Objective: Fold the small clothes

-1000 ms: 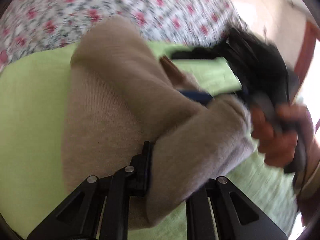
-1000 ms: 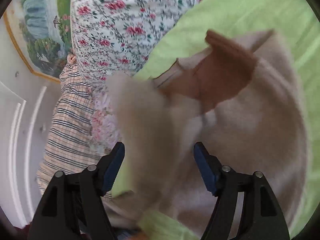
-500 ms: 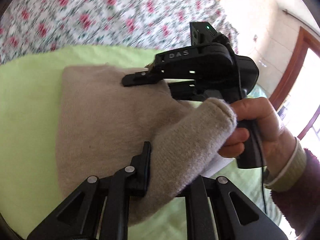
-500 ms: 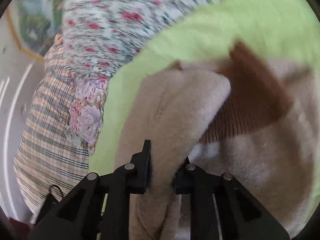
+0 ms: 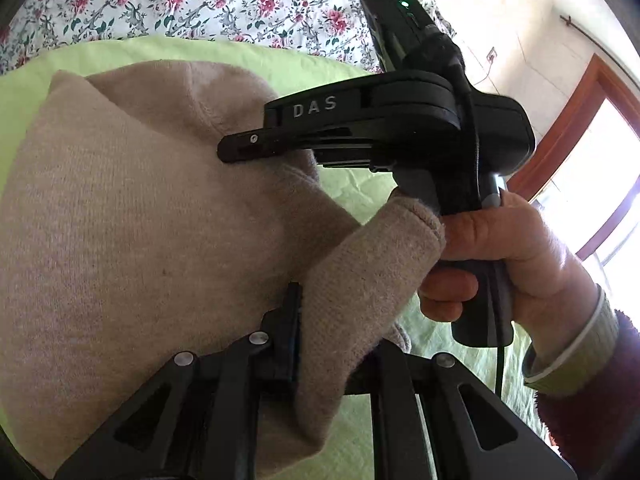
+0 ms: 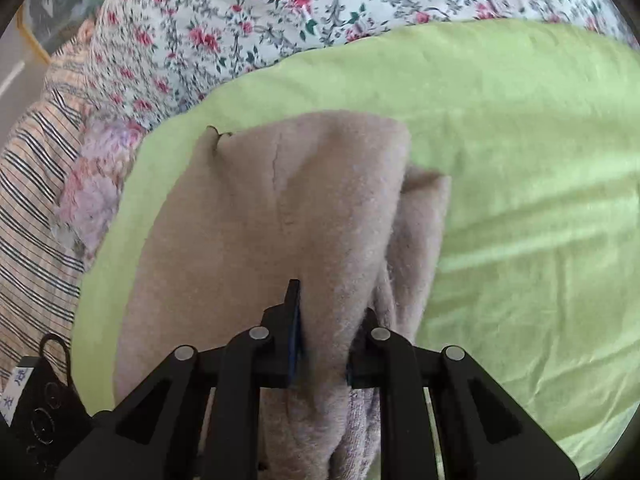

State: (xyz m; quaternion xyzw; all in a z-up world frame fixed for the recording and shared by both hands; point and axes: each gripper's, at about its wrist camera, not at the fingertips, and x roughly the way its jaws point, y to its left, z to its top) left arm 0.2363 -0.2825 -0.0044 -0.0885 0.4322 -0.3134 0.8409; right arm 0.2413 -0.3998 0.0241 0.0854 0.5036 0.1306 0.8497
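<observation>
With both my left gripper (image 5: 336,312) and right gripper (image 6: 328,320) clamped on the beige sweater (image 6: 280,208) mid-frame over the green sheet (image 6: 520,120), I'd lower evenly, edges aligned.

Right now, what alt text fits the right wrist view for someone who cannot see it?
The right tool is shut on a fold of a beige sweater lying on a light green sheet. A floral blanket lies beyond, and striped fabric at the left.

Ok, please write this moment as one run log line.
left gripper: shut on sweater | right gripper: shut on sweater | surface: green sheet
</observation>
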